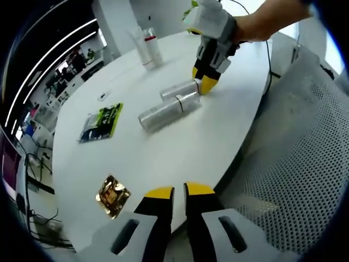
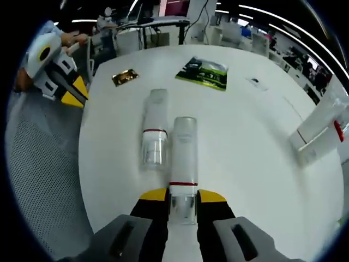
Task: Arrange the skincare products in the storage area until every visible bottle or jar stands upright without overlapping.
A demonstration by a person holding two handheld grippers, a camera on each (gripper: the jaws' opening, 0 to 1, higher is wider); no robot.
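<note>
Progress call: roughly half done at best. Two clear bottles lie flat on the white surface (image 2: 251, 164), two white tubes already stand.

Nearest, in the right gripper view: right gripper (image 2: 182, 195) has its jaws closed around the end of the near clear bottle (image 2: 184, 164), on the near side of its red band. Bottle lies flat, pointing away from the camera. Looks like the grasp before tipping it upright, not yet lifted.

Just beside it, touching or nearly so: second clear bottle (image 2: 154, 135), also flat, parallel. It needs the same treatment and crowds the first one during the tip-up.

Left gripper (image 1: 179, 191): jaws nearly closed, thin gap, holding nothing, hanging at the surface edge, well apart from the bottles.

Clutter further out: gold foil sachet (image 2: 125, 77) near the edge, green packet (image 2: 203, 72) mid-surface, small dark item (image 2: 254, 82), too small to identify. None block the bottles.

Far side: two white tubes (image 1: 147, 48), upright, one with a red band, close together; can't tell if they touch.

Mesh chair (image 1: 294, 158) sits against the surface edge.
</note>
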